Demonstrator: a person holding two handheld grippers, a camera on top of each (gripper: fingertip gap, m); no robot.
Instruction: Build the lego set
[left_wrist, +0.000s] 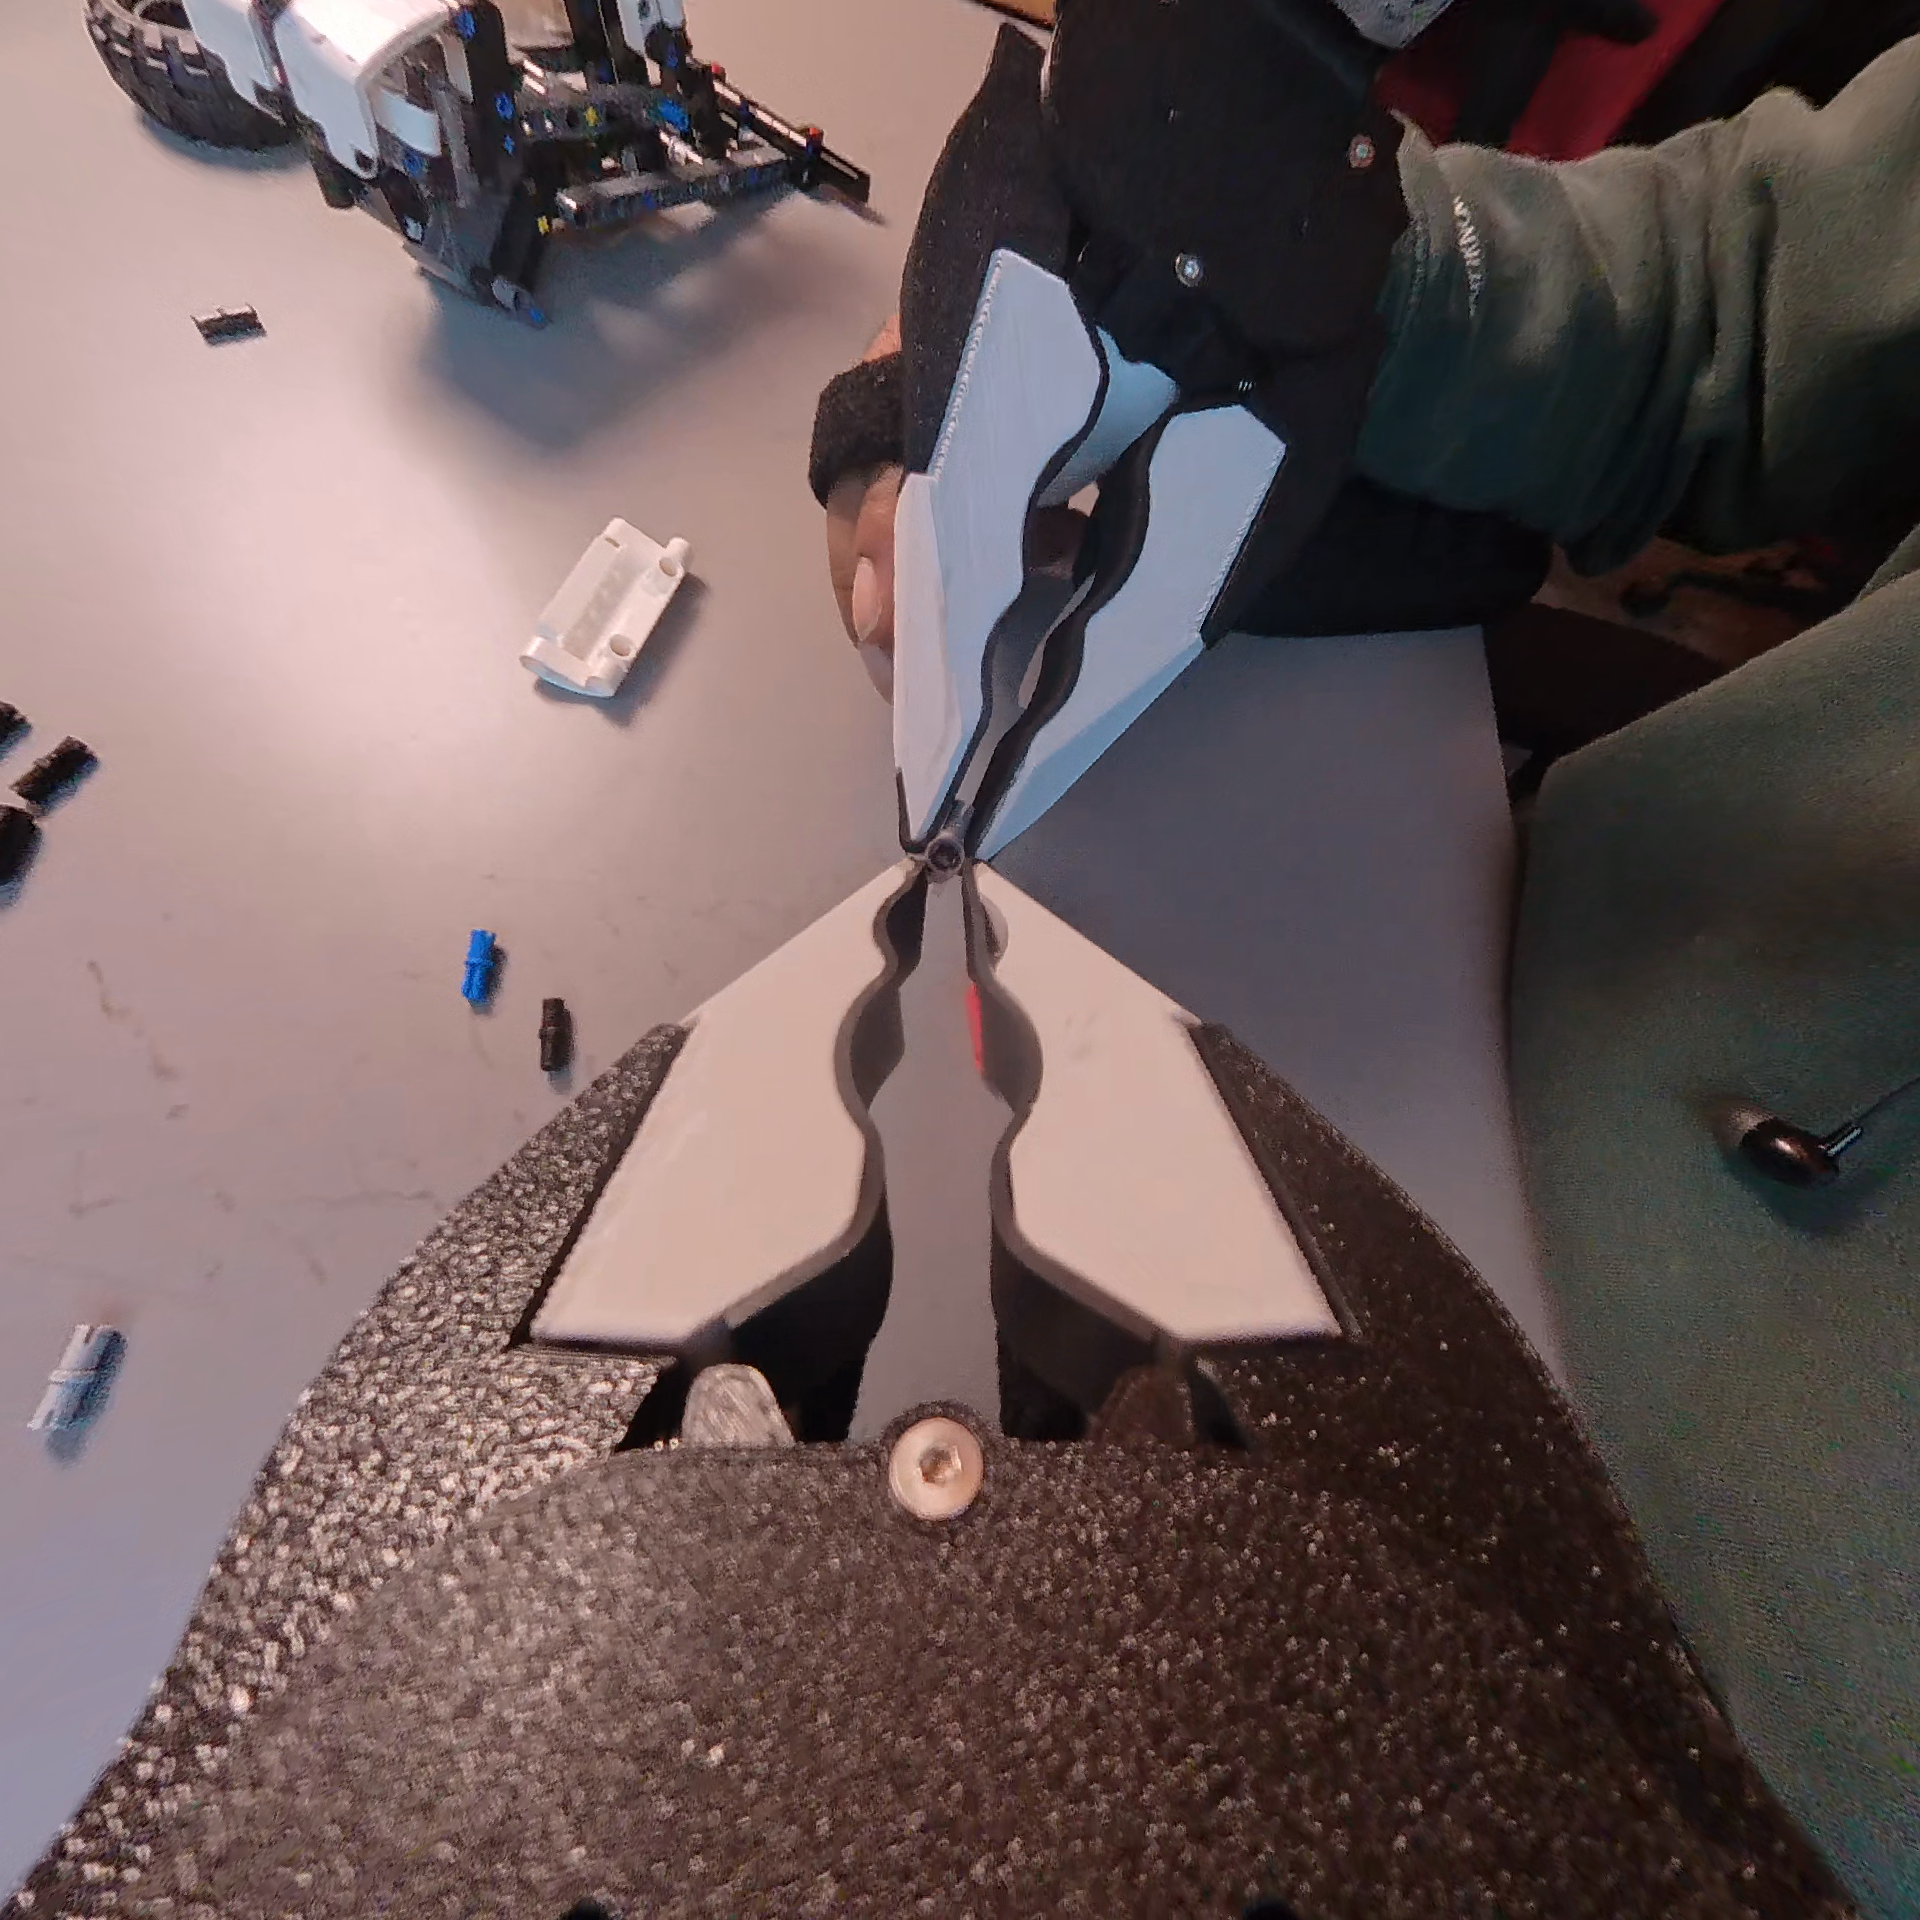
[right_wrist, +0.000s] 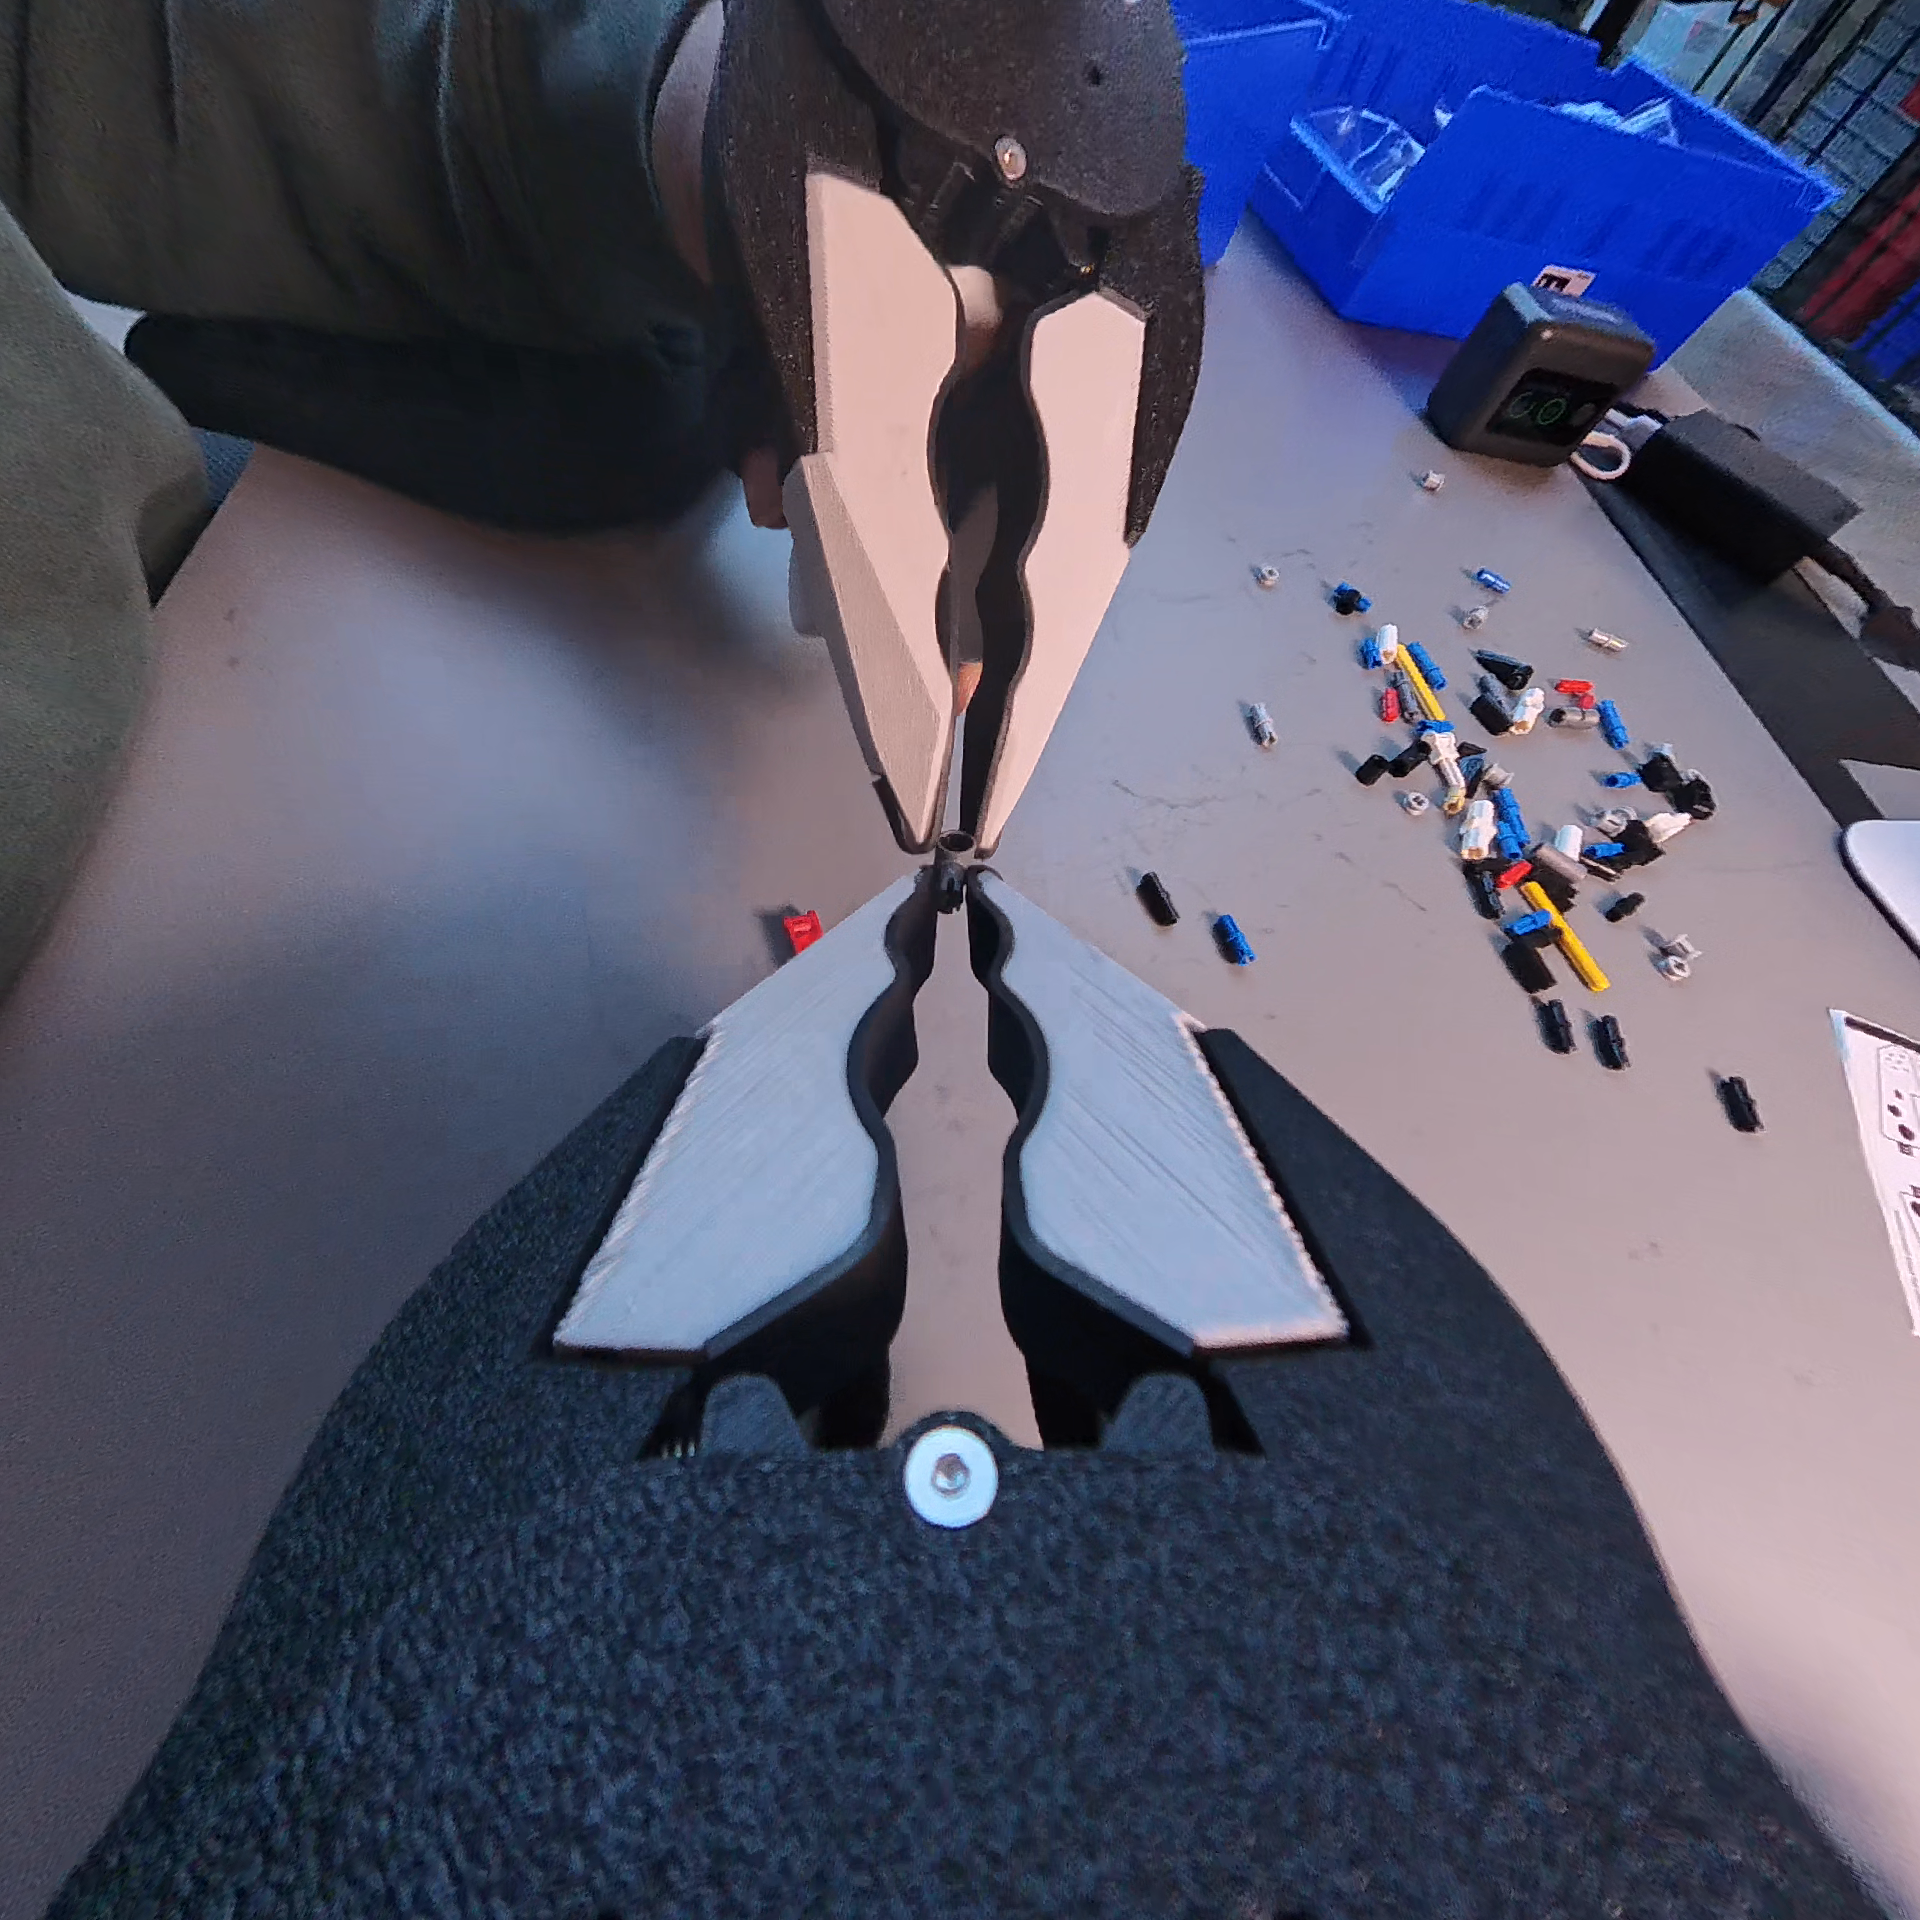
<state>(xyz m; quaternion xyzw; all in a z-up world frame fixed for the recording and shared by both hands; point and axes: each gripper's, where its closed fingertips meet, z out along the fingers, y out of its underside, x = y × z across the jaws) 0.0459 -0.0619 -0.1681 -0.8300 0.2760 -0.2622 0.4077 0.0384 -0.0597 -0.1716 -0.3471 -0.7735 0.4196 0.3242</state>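
Note:
My two grippers meet tip to tip above the grey table (left_wrist: 312, 748). A small black pin (left_wrist: 943, 856) sits between the tips. My left gripper (left_wrist: 942, 883) is shut on its near end and my right gripper (left_wrist: 940, 844), coming in from above, is shut on its far end. In the right wrist view the black pin (right_wrist: 949, 871) sits in my right gripper (right_wrist: 948, 883), with my left gripper (right_wrist: 954, 836) closed on its other end. The part-built white and black lego vehicle (left_wrist: 468, 125) stands at the far left of the table.
A white panel piece (left_wrist: 608, 613), a blue pin (left_wrist: 480, 964) and a black pin (left_wrist: 554, 1034) lie left of the grippers. A pile of small pieces (right_wrist: 1507, 790), a red piece (right_wrist: 800, 930), blue bins (right_wrist: 1507, 187) and a black device (right_wrist: 1538, 374) show in the right wrist view. My two grippers' fingertips are within a few centimetres of each other.

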